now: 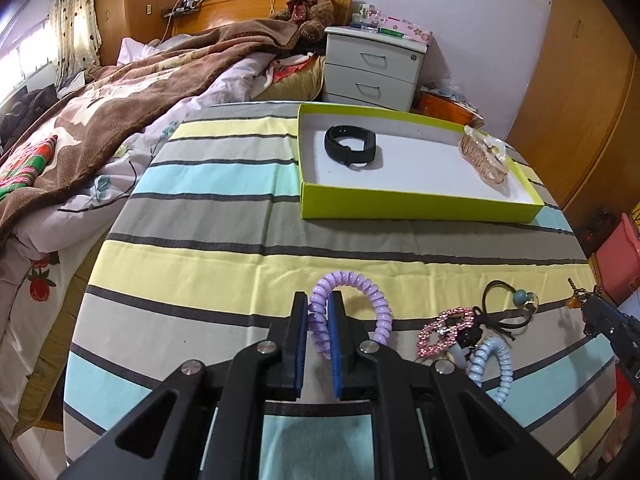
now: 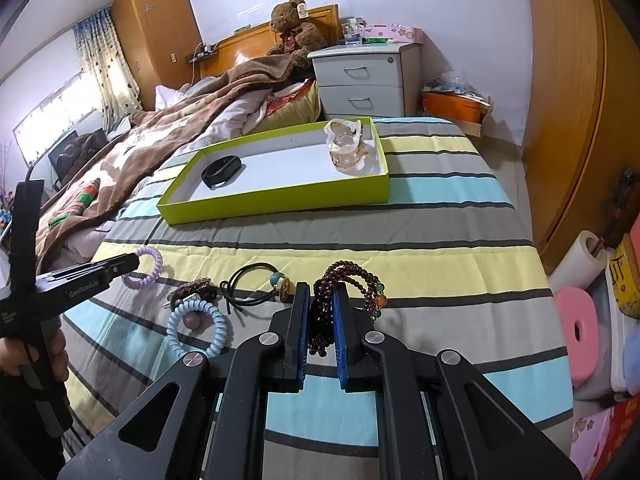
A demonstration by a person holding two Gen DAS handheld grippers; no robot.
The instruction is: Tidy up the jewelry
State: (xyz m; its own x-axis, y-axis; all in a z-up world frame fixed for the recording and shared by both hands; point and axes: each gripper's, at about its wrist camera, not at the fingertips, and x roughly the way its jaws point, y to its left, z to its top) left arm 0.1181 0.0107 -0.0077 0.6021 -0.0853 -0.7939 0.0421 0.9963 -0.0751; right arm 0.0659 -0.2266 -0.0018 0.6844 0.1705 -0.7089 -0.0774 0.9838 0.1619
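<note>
Left wrist view shows my left gripper [image 1: 319,312] clenched on the purple coil tie [image 1: 352,308], its blue pads pinching one side of the loop while the rest lies on the striped cloth [image 1: 208,264]. I take the green tray [image 1: 416,210] as my landmark. It sits on the cloth beyond both grippers, with open cloth between it and them. Inside the tray I count two things: one black band [image 1: 351,147] toward its left end and one clear hair claw [image 1: 486,156] at its right end, well apart.

On the near side of the tray, still on the cloth, I count one blue coil tie [image 2: 198,330], one pink rhinestone clip [image 1: 442,332] touching it, and one black elastic with a bead [image 2: 256,282] just beside them. They crowd together between my two grippers, near the purple tie.

From the right wrist, my right gripper [image 2: 321,304] is clamped on one dark bead bracelet [image 2: 344,284], which bunches up between the pads, its loops spilling out to the right. A hand [image 2: 36,354] holds the left gripper's handle at the picture's left edge.

Beyond the tray stand a bed with a brown blanket [image 2: 168,136], one teddy bear [image 2: 294,30] and one white nightstand [image 2: 366,80].
</note>
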